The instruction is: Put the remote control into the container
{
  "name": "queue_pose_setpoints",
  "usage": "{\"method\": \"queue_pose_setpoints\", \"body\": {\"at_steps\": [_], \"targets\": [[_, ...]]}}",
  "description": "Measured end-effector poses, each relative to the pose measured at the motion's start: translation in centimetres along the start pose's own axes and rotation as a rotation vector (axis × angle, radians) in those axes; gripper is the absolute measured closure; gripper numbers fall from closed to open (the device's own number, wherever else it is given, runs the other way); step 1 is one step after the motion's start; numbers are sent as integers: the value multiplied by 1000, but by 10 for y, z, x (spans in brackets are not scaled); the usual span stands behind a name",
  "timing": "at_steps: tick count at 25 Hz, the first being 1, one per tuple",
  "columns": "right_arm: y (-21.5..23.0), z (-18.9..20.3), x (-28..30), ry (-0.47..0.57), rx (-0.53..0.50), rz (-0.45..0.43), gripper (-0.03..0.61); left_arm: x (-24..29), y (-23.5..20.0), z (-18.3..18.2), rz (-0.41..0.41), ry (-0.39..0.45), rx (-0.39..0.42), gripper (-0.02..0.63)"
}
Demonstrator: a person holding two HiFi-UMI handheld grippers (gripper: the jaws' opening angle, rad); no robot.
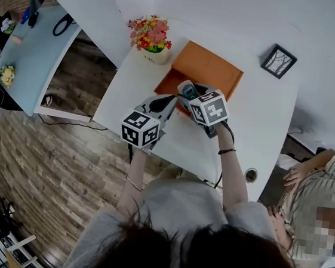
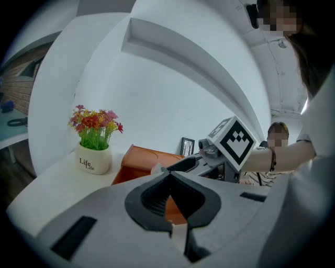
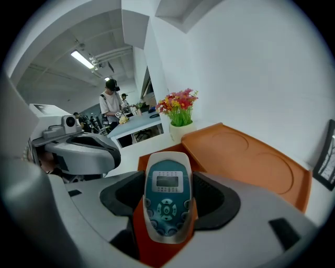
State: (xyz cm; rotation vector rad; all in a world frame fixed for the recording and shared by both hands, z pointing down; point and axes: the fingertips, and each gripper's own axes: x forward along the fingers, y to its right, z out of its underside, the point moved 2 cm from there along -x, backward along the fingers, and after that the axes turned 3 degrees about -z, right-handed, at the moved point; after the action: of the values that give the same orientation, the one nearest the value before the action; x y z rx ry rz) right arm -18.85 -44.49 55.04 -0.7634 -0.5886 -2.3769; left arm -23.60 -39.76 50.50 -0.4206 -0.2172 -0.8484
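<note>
A teal-and-white remote control [image 3: 167, 201] with a small screen and buttons sits between the jaws of my right gripper [image 3: 167, 209], which is shut on it. In the head view the remote control [image 1: 188, 91] hangs over the near left corner of the orange container [image 1: 206, 69] on the white table [image 1: 259, 117]. Orange of the container [image 3: 246, 162] shows under and to the right of the remote. My left gripper [image 2: 168, 175] is shut with nothing in it, just left of the right gripper [image 2: 230, 141] and short of the container [image 2: 144, 157].
A white pot of flowers [image 1: 151, 38] stands left of the container, and a small black picture frame [image 1: 278, 60] at the back right. A cable hole [image 1: 250, 175] is near the table's front edge. A person [image 1: 317, 195] sits to the right. A light blue desk [image 1: 32, 55] lies left.
</note>
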Motion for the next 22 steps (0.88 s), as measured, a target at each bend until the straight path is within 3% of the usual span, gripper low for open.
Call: {"method": "queue_pose_setpoints", "body": {"at_steps": [16, 22], "targets": [[6, 26, 35, -210, 1, -38, 291, 4, -5, 13, 15, -48, -29, 611], [8, 33, 44, -282, -19, -15, 291, 2, -8, 17, 5, -54, -38, 611]]}}
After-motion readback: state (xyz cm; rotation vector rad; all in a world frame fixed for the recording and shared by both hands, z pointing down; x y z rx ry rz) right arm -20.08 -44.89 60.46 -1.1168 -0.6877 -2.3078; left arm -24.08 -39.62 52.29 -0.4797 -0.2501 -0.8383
